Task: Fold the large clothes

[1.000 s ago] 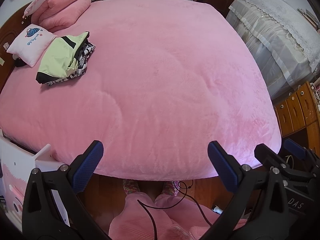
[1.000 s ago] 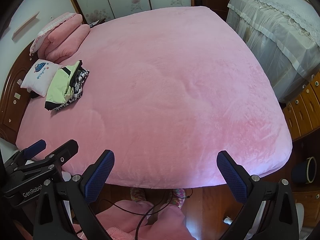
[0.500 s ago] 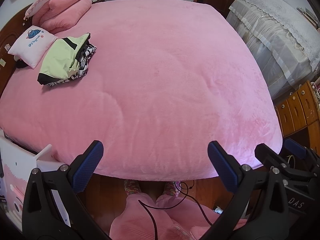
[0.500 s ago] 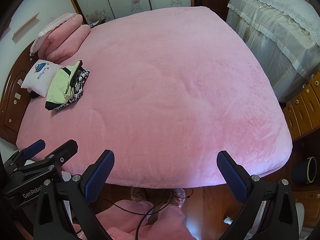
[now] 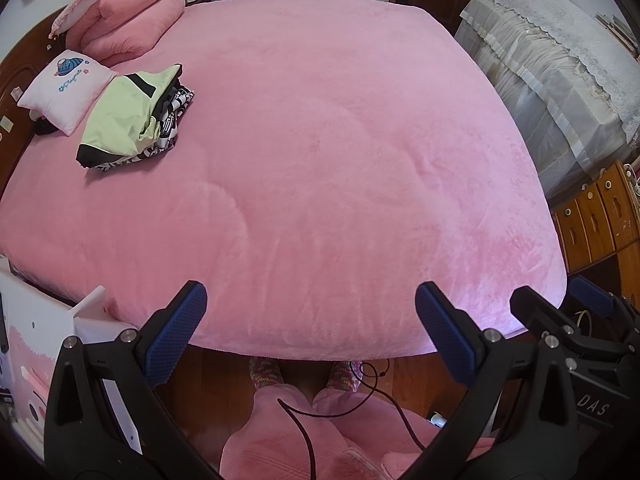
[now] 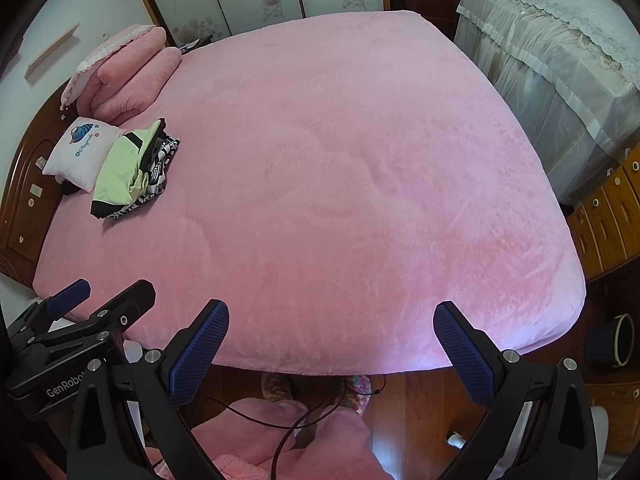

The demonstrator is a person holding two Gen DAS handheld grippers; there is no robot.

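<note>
A folded pile of clothes [image 5: 132,120], light green with black trim on top of a black-and-white piece, lies at the far left of the pink bed [image 5: 328,152]; it also shows in the right wrist view [image 6: 132,168]. My left gripper [image 5: 310,330] is open and empty, held above the bed's near edge. My right gripper [image 6: 330,354] is open and empty, beside it at the same edge. The right gripper shows at the left view's right edge [image 5: 576,320], the left gripper at the right view's left edge [image 6: 80,320].
Pink pillows [image 5: 124,20] and a small white cushion [image 5: 66,88] lie at the headboard, left. A covered bed [image 5: 560,60] and wooden drawers [image 5: 600,216] stand to the right. The person's pink-clad legs [image 5: 304,432] and a cable are below. A dark bin [image 6: 612,340] stands on the floor.
Both grippers stay open and nearly still. The left wrist view has shifted slightly, so the clothes pile sits a little lower and further right in it.
</note>
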